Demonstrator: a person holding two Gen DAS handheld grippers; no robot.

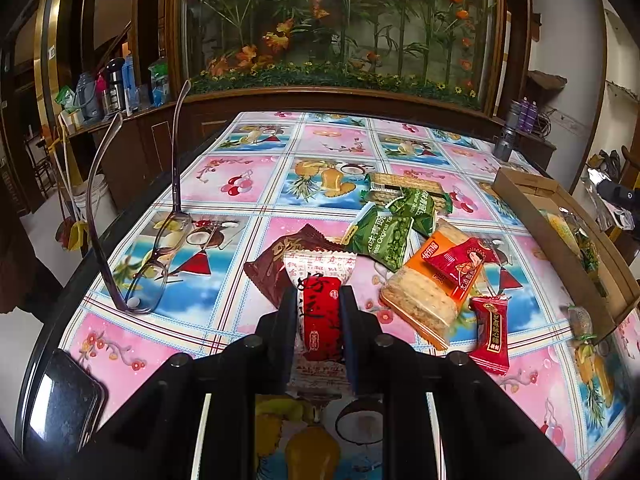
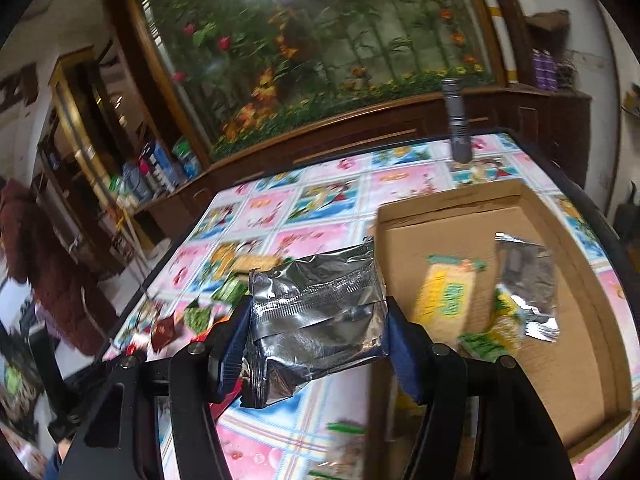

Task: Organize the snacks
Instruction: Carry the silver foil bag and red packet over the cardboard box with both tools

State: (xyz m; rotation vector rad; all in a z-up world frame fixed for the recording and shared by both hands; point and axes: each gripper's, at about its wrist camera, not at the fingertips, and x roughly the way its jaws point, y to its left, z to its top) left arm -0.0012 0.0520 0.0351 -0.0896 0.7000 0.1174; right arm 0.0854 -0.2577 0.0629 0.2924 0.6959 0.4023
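My left gripper (image 1: 319,300) is shut on a red and white snack packet (image 1: 320,312) held just above the table. Ahead of it lie a brown packet (image 1: 276,264), green pea packets (image 1: 384,236), an orange cracker pack (image 1: 424,288) and two small red packets (image 1: 490,334). My right gripper (image 2: 318,316) is shut on a crinkled silver foil packet (image 2: 316,316), carried above the table beside the left wall of the shallow cardboard box (image 2: 580,256). Inside the box lie a yellow packet (image 2: 444,296), a silver packet (image 2: 528,280) and a green packet (image 2: 486,342).
A pair of glasses (image 1: 160,248) stands on the table at left, with a dark phone (image 1: 60,404) at the near left corner. A grey flashlight (image 2: 458,120) stands at the far edge. Behind the table is a wooden cabinet with a flower display.
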